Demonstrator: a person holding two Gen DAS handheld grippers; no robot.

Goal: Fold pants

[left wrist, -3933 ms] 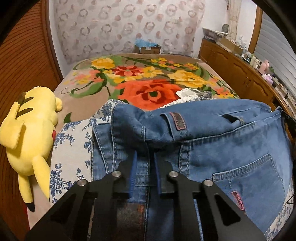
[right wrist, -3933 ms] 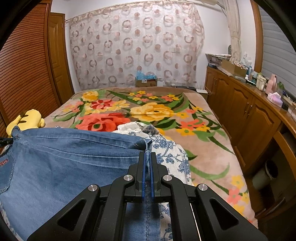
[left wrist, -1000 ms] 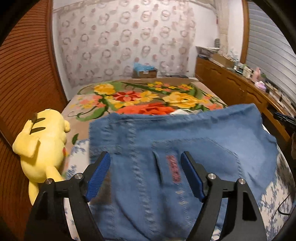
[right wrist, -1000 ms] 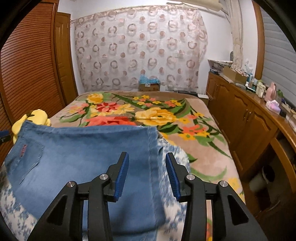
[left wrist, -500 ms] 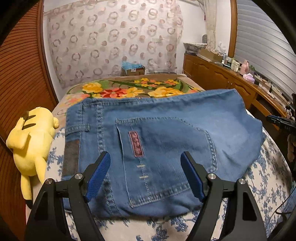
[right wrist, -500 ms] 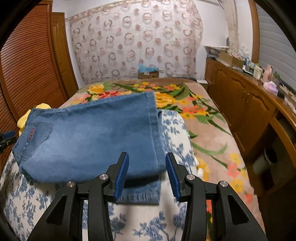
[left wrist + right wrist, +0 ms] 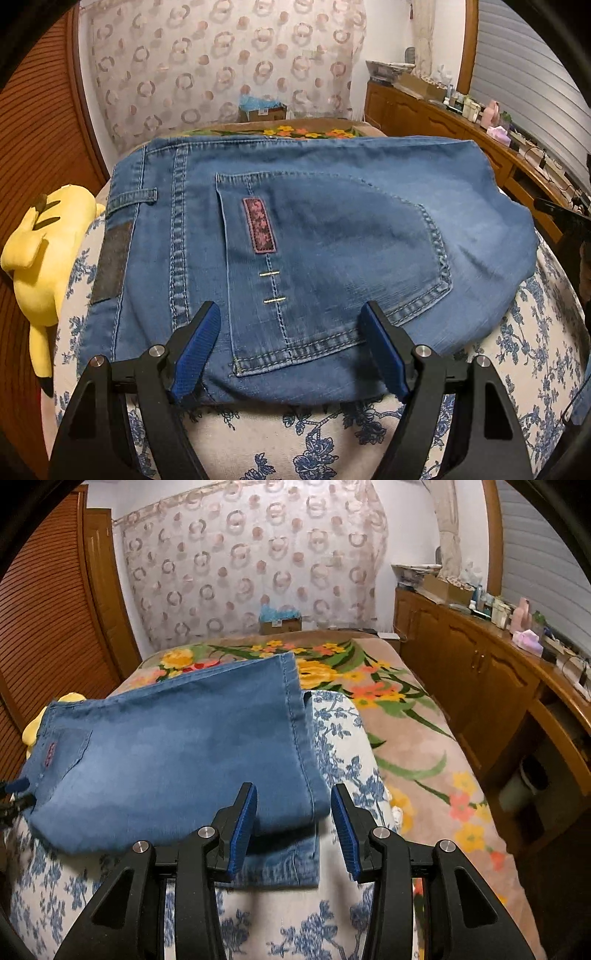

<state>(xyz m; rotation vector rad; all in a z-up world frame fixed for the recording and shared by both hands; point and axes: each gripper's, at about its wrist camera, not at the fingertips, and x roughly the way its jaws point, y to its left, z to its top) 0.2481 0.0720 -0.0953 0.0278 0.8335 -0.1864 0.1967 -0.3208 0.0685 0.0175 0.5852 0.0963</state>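
Left wrist view: the jeans (image 7: 314,236) fill the middle of the frame, folded into a flat, roughly rectangular slab of mid-blue denim with its long axis running left to right. The waistband sits at the left, and the back pocket (image 7: 332,269), heavy double stitching and a pinkish woven label, faces up. They lie on a white cloth with blue flowers (image 7: 524,354). The left tongs (image 7: 291,336) sit at the bottom, blue ribbed pads spread wide, nothing pinched. A yellow plush toy (image 7: 44,243) is at far left.

Right wrist view: the jeans (image 7: 173,760) sit centre-left, a lower layer sticking out under the near edge. The right tongs (image 7: 293,821) stand apart, gripping nothing. The floral blanket on the bed (image 7: 406,716) stretches to a ring-patterned curtain (image 7: 255,565); wooden cabinets (image 7: 480,679) line the right.
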